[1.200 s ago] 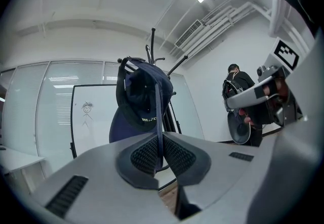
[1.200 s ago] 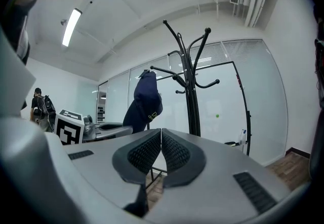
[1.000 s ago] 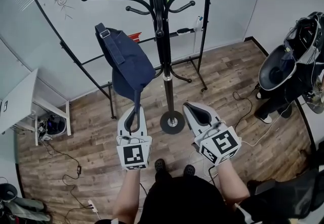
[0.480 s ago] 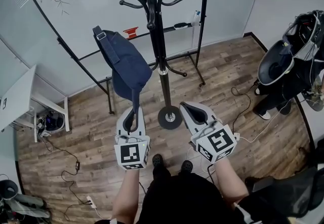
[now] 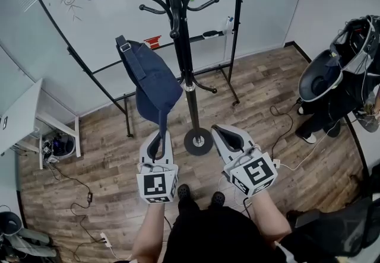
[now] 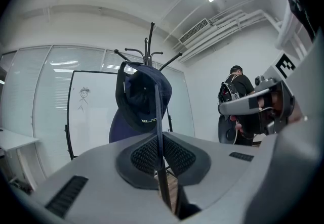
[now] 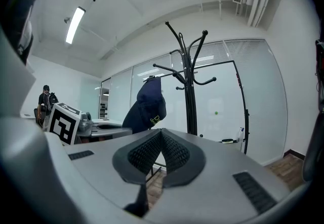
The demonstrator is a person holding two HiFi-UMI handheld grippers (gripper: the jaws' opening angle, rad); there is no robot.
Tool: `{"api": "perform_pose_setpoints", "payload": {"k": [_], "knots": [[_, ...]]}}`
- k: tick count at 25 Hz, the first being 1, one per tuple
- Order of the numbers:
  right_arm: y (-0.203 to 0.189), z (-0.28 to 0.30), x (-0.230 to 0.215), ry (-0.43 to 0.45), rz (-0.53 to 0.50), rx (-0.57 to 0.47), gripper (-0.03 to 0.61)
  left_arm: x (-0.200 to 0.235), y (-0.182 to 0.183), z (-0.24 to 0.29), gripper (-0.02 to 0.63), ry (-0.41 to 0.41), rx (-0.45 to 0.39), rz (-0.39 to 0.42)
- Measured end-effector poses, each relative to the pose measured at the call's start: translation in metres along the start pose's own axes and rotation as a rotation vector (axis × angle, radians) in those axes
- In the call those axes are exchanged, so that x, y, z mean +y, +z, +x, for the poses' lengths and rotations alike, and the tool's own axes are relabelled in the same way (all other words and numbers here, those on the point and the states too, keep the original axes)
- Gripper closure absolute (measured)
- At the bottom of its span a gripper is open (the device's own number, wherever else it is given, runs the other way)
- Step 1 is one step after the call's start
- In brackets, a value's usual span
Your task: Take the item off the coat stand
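The left gripper is clenched on the brim of the navy cap, which hangs at its 12 o'clock, clear of the coat stand at the cap's 3 o'clock. My advice is to pinch firmly and draw it away from the hooks. The cap's long axis runs 11 to 5 o'clock, with the brim lowest. The right gripper is closed and empty.

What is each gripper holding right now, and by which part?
Left gripper pinches the navy cap by its brim edge; right gripper is shut, holding nothing.
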State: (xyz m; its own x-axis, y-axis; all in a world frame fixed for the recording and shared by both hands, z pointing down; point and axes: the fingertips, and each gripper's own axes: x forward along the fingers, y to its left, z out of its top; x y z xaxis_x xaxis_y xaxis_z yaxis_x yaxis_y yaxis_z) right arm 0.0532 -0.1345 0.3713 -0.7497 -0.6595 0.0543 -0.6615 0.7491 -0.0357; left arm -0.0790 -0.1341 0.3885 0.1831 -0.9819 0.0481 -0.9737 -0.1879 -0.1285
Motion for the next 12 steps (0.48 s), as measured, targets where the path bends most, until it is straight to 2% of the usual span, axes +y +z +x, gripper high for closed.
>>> {"api": "perform_pose_setpoints", "payload": {"k": [12], "knots": [[0.0069, 0.0006, -0.0015, -0.002, -0.014, -0.007, 0.549, -0.0018, 0.0023, 0.003, 0.584, -0.013, -0.001, 0.005]]}}
